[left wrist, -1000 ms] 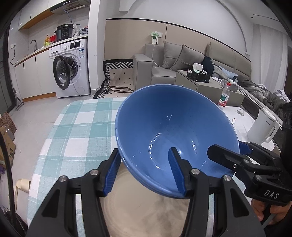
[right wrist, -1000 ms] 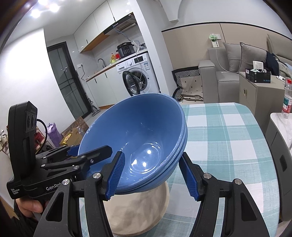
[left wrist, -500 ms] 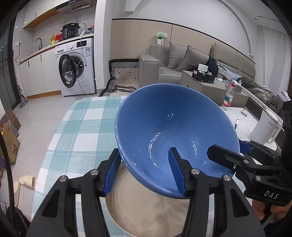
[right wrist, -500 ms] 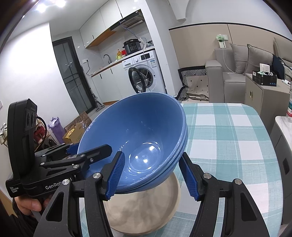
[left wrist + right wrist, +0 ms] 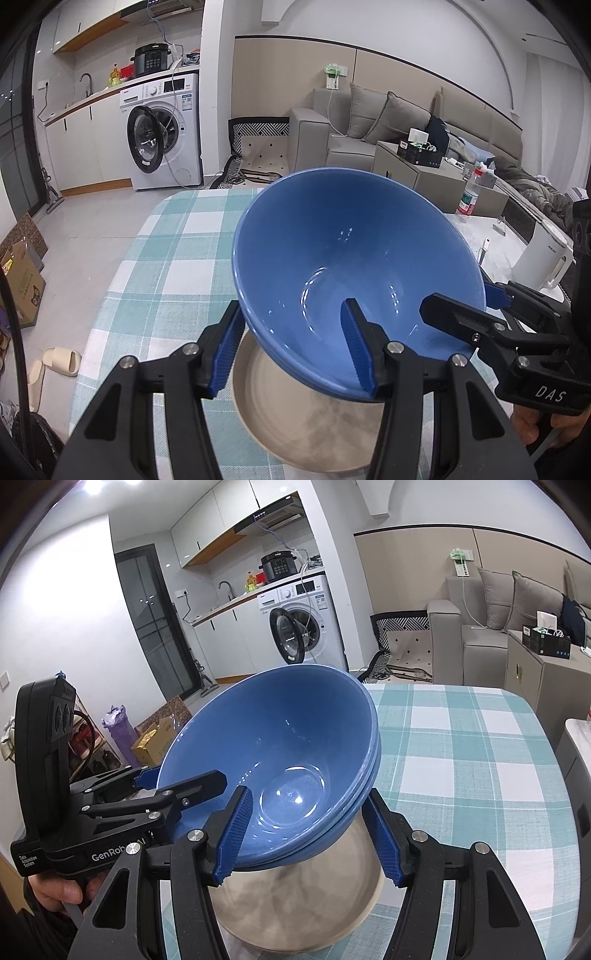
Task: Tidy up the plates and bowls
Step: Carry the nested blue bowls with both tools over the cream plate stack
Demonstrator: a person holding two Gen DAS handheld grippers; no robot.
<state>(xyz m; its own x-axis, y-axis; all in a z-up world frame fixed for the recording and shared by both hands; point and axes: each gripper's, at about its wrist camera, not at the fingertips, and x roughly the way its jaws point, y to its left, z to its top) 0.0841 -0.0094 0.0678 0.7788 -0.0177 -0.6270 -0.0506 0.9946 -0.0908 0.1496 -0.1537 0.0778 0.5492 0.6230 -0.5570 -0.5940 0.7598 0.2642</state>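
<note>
Blue bowls point(image 5: 354, 251), nested in a stack, are filling the middle of the left wrist view, tilted and held up off the worktop point(image 5: 173, 251) with its teal checked cloth. The left gripper point(image 5: 293, 349) is clamping the near rim, one of its fingers point(image 5: 354, 332) lying inside the bowl and the other pressing on the outer wall. Below the stack a beige plate point(image 5: 295, 424) is resting on the cloth. At the right edge the right gripper point(image 5: 469, 314) is gripping the opposite rim.

In the right wrist view the bowls point(image 5: 280, 746) are showing several stacked rims. The right gripper point(image 5: 310, 834) is pinching the near wall, one finger inside and one outside. The left gripper point(image 5: 177, 779) is biting the far rim, with a hand point(image 5: 62, 886) holding its handle. The beige plate point(image 5: 295, 904) is sitting directly beneath on the worktop point(image 5: 461, 757).
</note>
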